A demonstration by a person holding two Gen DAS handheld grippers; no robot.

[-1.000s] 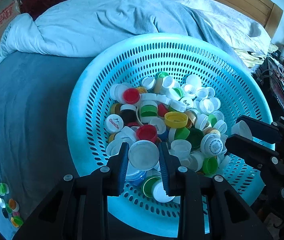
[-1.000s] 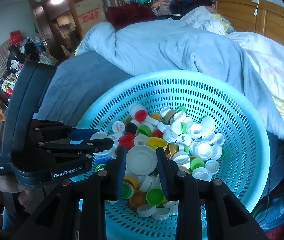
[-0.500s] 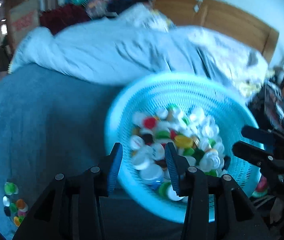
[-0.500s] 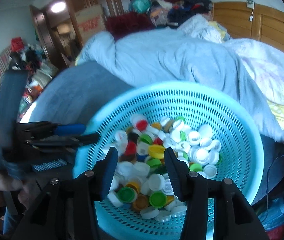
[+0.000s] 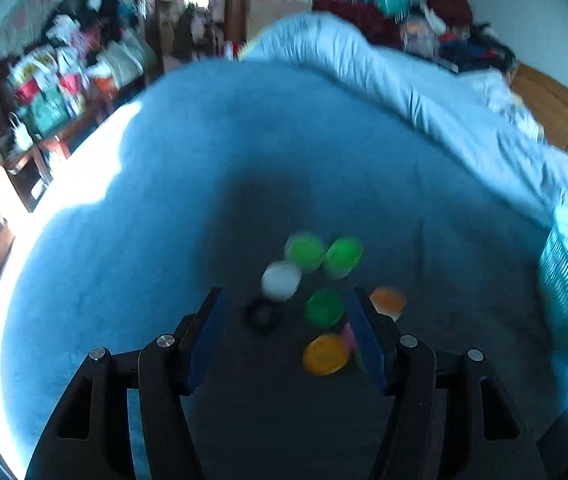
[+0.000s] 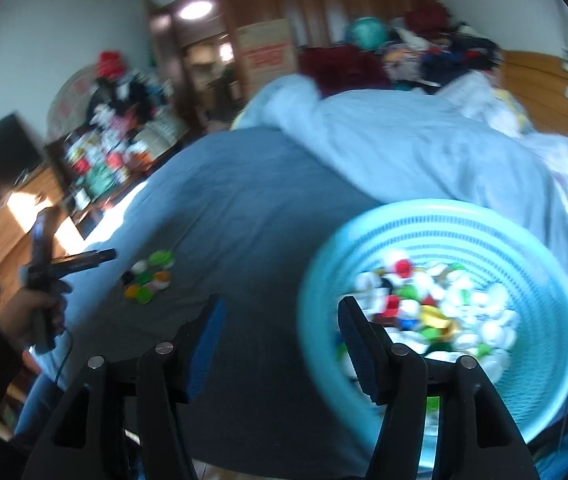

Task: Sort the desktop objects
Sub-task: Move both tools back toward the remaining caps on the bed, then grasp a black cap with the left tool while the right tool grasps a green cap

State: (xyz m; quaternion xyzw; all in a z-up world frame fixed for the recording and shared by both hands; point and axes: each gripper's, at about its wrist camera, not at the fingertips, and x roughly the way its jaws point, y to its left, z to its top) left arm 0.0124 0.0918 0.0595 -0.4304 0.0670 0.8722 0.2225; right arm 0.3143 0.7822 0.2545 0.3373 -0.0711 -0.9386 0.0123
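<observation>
on the dark blue blanket (image 5: 132, 240) covering the bed, a small cluster of sorted bottle caps (image 5: 316, 292) lies in shadow just ahead of the left gripper (image 5: 284, 336), whose jaws have just been opening and now stand spread with nothing visibly pinched between them; a green cap (image 5: 324, 307) and a black ring-shaped cap (image 5: 263, 314) show through the gap, lying on the cloth rather than held. the right gripper (image 6: 280, 334) has likewise just been opening and hangs spread and empty over the blanket beside the near rim of the turquoise perforated basket (image 6: 324, 264), which holds the unsorted heap of caps (image 6: 436, 312), mostly white with red, green and yellow among them. both views are smeared by motion, so cap colours in the cluster are probably two light green, one white, one dark green, one orange and one yellow. judged step: releasing at the pile and going back for the next cap. to do it well, open fully before lifting away, set like colours together without knocking neighbours, and take a single cap across its rim, as the soft cloth lets caps tilt and roll.
</observation>
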